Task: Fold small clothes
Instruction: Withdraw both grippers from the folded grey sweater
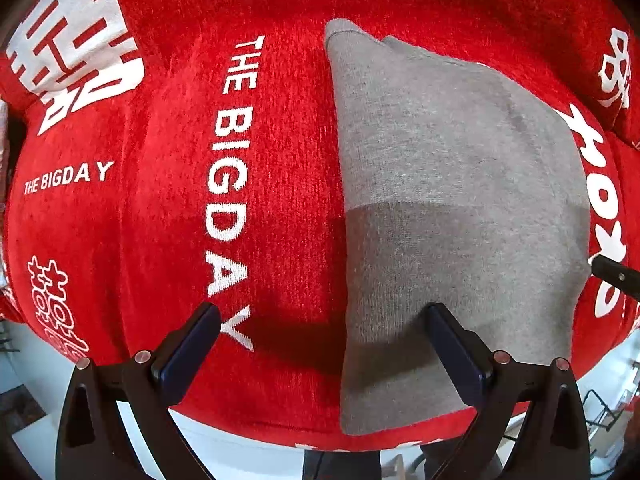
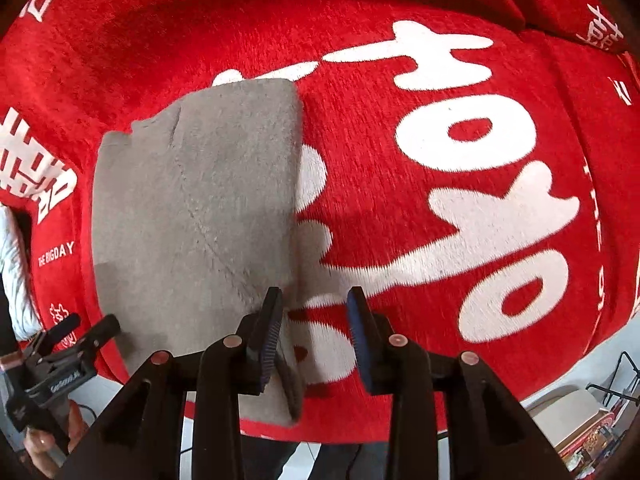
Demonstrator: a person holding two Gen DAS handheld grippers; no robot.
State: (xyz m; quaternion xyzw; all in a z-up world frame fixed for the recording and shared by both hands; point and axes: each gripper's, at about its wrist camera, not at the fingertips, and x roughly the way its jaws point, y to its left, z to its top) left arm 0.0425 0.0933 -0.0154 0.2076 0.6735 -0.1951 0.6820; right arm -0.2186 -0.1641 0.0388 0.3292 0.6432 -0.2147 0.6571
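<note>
A grey folded garment (image 1: 452, 200) lies flat on the red blanket (image 1: 280, 184). In the left wrist view my left gripper (image 1: 322, 316) stands wide open above the garment's left edge, one finger over the red blanket and the other over the grey cloth, with nothing pinched. The right wrist view shows the same garment (image 2: 192, 208) on the left. My right gripper (image 2: 315, 300) hangs partly open above its right edge, and the blanket (image 2: 400, 208) shows through the gap. The left gripper (image 2: 80, 332) appears at the lower left, held by a hand (image 2: 40, 444).
The red blanket carries large white lettering (image 2: 472, 140) and drapes over a raised surface whose near edge drops to a pale floor (image 1: 224, 452). A white cloth (image 2: 12, 264) lies at the far left. Boxes (image 2: 580, 428) stand on the floor at lower right.
</note>
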